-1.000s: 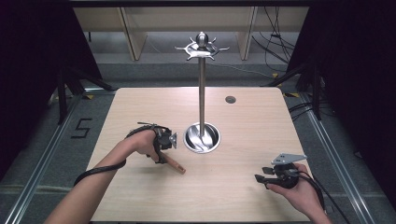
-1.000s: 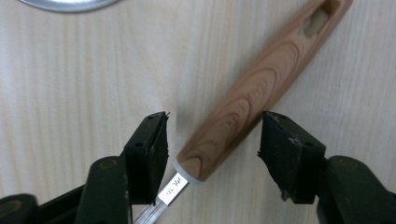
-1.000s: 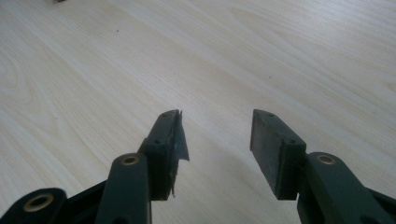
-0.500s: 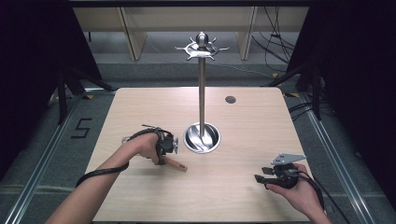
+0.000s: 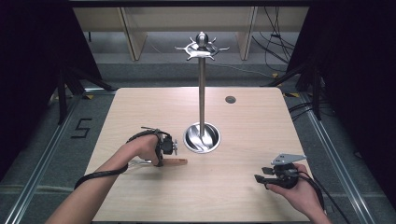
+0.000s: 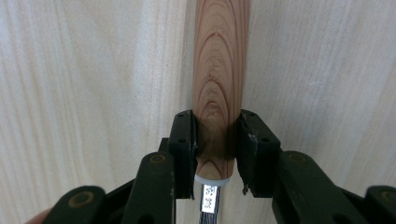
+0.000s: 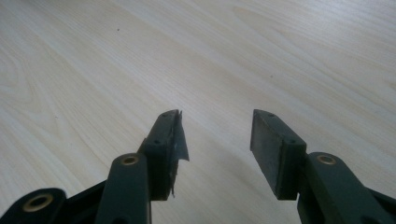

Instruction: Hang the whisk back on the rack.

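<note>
On the pale wooden table [image 5: 243, 140], just left of the steel stand [image 5: 201, 93], the left gripper [image 6: 215, 140] pinches a wooden-handled utensil [image 6: 219, 70], probably a spoon, near its end, so it may pivot loose, while the right gripper [image 7: 217, 135] rests spread

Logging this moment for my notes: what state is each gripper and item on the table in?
Left gripper: shut on the wooden handle.
Wooden handle: lying flat on the table, gripped near its metal end.
Right gripper: open, holding nothing, low over the table.
Metal stand: upright, hooks at the top bare.
</note>
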`<action>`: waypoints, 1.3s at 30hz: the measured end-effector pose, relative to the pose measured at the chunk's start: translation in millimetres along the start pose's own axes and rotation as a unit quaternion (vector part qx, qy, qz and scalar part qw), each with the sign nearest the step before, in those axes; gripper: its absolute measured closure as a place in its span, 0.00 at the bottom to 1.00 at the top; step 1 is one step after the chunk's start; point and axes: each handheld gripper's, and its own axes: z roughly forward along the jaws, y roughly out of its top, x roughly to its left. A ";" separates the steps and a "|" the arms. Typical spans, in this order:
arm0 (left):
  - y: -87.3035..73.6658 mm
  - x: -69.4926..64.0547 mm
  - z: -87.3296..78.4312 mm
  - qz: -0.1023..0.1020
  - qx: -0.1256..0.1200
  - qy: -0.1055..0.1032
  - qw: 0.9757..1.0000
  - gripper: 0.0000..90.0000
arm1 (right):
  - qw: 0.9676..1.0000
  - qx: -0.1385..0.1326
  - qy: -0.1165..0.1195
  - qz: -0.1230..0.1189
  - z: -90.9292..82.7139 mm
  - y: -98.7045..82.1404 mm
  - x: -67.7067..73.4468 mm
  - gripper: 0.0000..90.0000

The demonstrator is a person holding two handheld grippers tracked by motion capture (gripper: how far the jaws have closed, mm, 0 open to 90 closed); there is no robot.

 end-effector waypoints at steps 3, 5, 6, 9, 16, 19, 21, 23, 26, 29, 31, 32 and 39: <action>-2.5 0.3 -0.5 -0.010 -0.005 0.000 1.000 0.76 | 1.000 -0.009 0.000 0.003 1.5 -0.5 0.7 0.59; -5.1 0.5 -0.9 -0.014 -0.010 0.002 1.000 0.76 | 1.000 -0.010 0.001 0.002 1.6 -0.5 0.7 0.59; -6.7 0.0 -1.0 -0.020 -0.016 0.004 1.000 0.76 | 1.000 0.000 0.001 -0.001 0.1 0.1 0.4 0.59; -11.7 0.1 -3.4 -0.027 -0.031 0.010 0.999 0.76 | 1.000 -0.001 0.001 0.000 0.3 0.1 0.5 0.59; -18.8 -1.5 -10.8 -0.042 -0.043 0.018 0.998 0.76 | 1.000 0.000 0.000 -0.003 1.2 0.6 1.5 0.59; -21.8 -3.2 -14.2 -0.056 -0.052 0.020 0.997 0.76 | 1.000 0.002 -0.001 0.001 0.7 0.5 1.7 0.59; -23.3 -2.9 -16.5 -0.053 -0.056 0.025 0.997 0.76 | 1.000 0.002 -0.001 0.001 0.5 0.5 1.6 0.59; -27.2 -3.1 -21.6 -0.057 -0.068 0.029 0.996 0.76 | 1.000 0.001 0.000 0.003 0.6 0.6 1.3 0.59; -33.2 -4.2 -28.6 -0.070 -0.091 0.035 0.993 0.76 | 1.000 0.008 0.001 -0.003 -0.5 1.2 1.0 0.59; -39.5 -5.1 -34.9 -0.077 -0.112 0.041 0.990 0.76 | 1.000 0.008 -0.001 -0.002 -0.6 1.2 0.9 0.59; -43.5 -6.4 -38.9 -0.083 -0.124 0.041 0.988 0.76 | 1.000 0.007 0.000 -0.003 -0.3 1.3 1.1 0.59; -44.9 -7.0 -40.3 -0.085 -0.128 0.043 0.987 0.76 | 1.000 -0.001 -0.001 0.000 1.0 0.7 1.7 0.59; -58.4 -12.2 -48.7 -0.119 -0.180 0.057 0.975 0.76 | 1.000 0.001 -0.002 0.003 0.6 0.8 2.1 0.59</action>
